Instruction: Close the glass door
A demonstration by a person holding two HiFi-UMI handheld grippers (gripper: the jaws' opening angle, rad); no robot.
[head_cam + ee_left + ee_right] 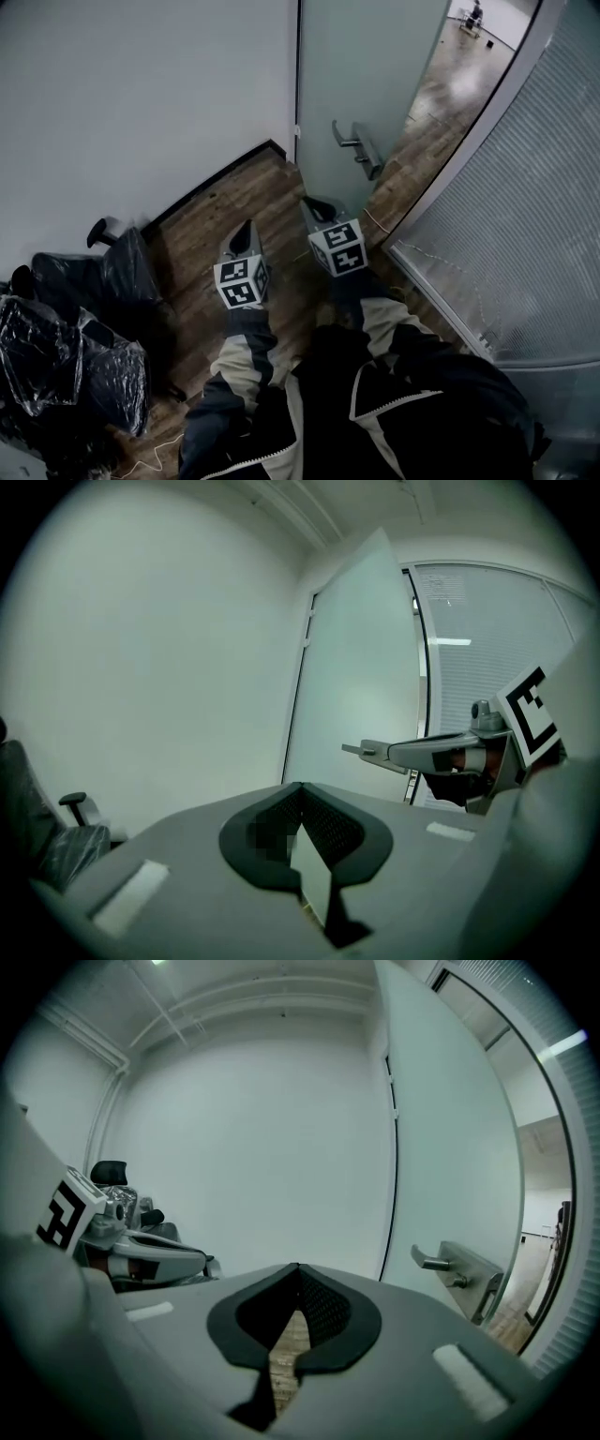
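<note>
I face the glass door [370, 75], which stands open. Its hinged edge sits against the end of the white wall [141, 94], and its free edge is well apart from the frosted glass partition [534, 216]. The wooden floor [441, 94] runs through the gap between them. The steel lever handle [354, 145] juts from the door face, just beyond my right gripper [319, 208]. That one is pinched together with nothing in it, and so is my left gripper [244, 234] beside it. I judge that closed jaws suit this job, since a blunt tip can hook or push the lever without clamping it. The right tongs are nearer the handle, so they look the likelier to take it. The plastic-wrapped chairs [84, 337] sit by the wall to my left, well clear of the door.
</note>
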